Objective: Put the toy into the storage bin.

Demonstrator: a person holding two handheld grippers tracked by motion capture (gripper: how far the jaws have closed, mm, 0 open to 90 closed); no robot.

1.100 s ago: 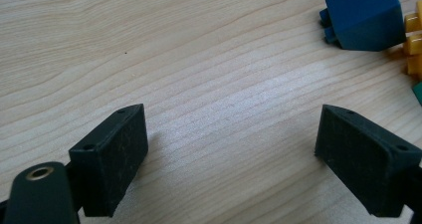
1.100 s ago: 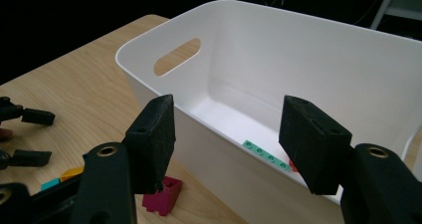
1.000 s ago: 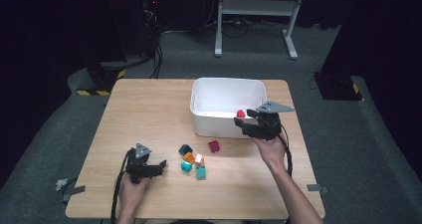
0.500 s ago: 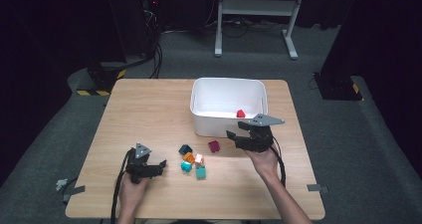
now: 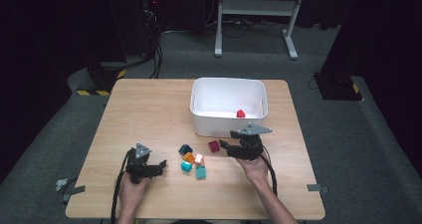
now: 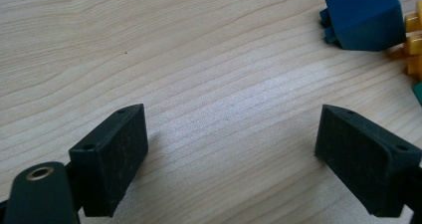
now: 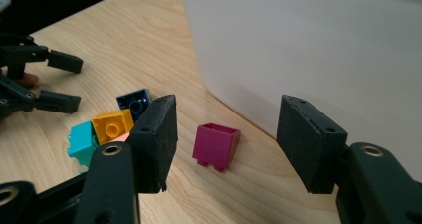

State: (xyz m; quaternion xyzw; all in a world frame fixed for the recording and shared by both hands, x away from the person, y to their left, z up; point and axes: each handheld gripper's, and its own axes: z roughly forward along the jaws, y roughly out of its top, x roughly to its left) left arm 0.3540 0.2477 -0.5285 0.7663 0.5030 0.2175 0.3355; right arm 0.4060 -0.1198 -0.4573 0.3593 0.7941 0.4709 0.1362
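Observation:
A white bin [image 5: 201,115] stands at the table's far middle with a red brick [image 5: 240,113] inside. In front of it lies a magenta brick [image 5: 214,146], studs down [image 7: 216,146]. My right gripper [image 5: 225,148] is open just right of that brick, low over the table; in the right gripper view the brick sits a little ahead of the gap between the jaws [image 7: 226,149]. My left gripper [image 5: 162,166] rests open on the table at the front left, nothing between its jaws [image 6: 231,154].
A cluster of loose bricks lies between the grippers: dark blue [image 5: 185,149], orange [image 5: 188,158], pale pink [image 5: 199,159], two teal [image 5: 201,172]. The dark blue brick [image 6: 366,17] is ahead and right of the left jaws. The bin wall [image 7: 323,59] rises close beside the right gripper.
My right gripper has drawn back from the bin's near rim and come down to the table beside the magenta brick. The red brick stays in the bin. The left gripper has not moved.

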